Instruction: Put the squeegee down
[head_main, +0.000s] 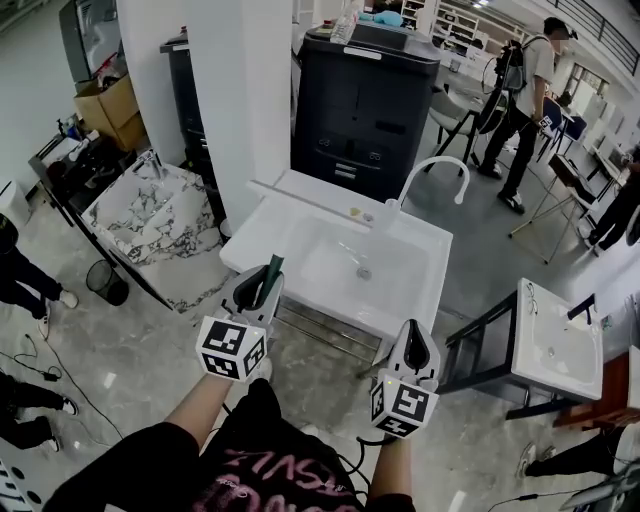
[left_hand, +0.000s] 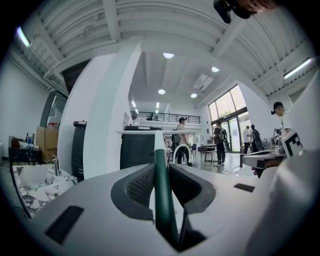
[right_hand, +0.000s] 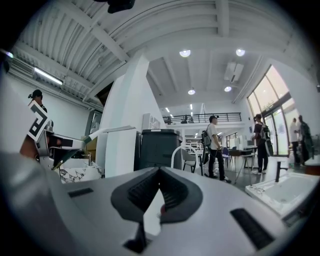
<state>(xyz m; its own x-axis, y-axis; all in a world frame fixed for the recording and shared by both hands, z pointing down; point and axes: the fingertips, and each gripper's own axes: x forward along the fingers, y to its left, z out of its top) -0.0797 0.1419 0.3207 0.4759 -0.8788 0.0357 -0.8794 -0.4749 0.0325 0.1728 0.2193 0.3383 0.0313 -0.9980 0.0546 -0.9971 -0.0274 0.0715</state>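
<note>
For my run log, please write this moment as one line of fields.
step: squeegee not yet down | left gripper: shut on squeegee handle | right gripper: shut, empty | place: front of white sink

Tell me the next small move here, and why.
Probably lower the left tool toward the rim of the white sink before opening it: it is clamped on the green handle of the squeegee, which is held in the air by the front edge.
</note>
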